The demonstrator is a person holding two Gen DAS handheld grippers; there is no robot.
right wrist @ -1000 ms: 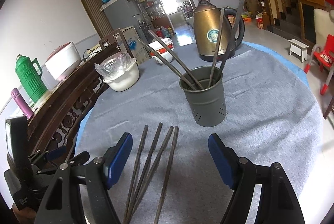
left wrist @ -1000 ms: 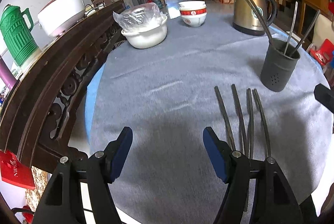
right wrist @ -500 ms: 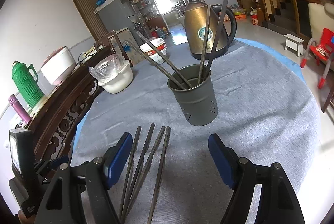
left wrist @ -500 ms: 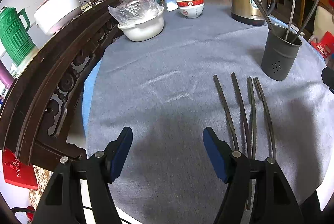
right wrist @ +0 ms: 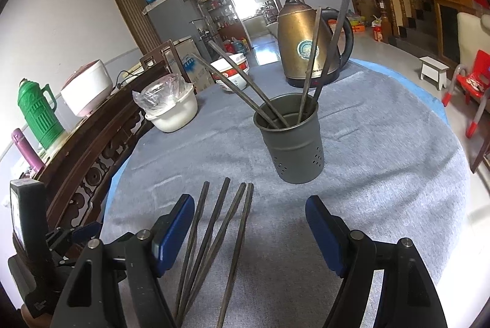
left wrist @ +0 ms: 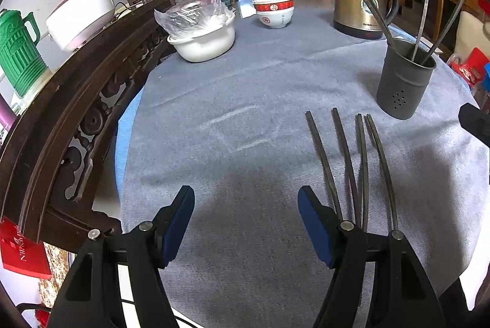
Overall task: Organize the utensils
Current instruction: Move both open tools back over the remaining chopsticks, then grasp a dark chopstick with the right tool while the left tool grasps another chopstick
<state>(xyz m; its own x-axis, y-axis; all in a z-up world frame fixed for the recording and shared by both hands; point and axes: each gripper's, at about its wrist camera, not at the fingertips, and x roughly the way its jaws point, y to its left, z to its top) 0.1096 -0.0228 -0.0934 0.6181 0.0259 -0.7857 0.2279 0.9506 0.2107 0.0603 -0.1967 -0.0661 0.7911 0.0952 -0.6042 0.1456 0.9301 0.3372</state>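
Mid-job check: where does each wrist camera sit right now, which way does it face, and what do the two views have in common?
Left wrist: on the left gripper, jaws open and empty, angled down over the grey tablecloth; the right gripper's black edge shows.
Right wrist: on the right gripper, open and empty, facing the dark grey metal utensil holder; the left gripper shows.
Shared: four loose dark metal chopsticks, holder, bronze electric kettle.
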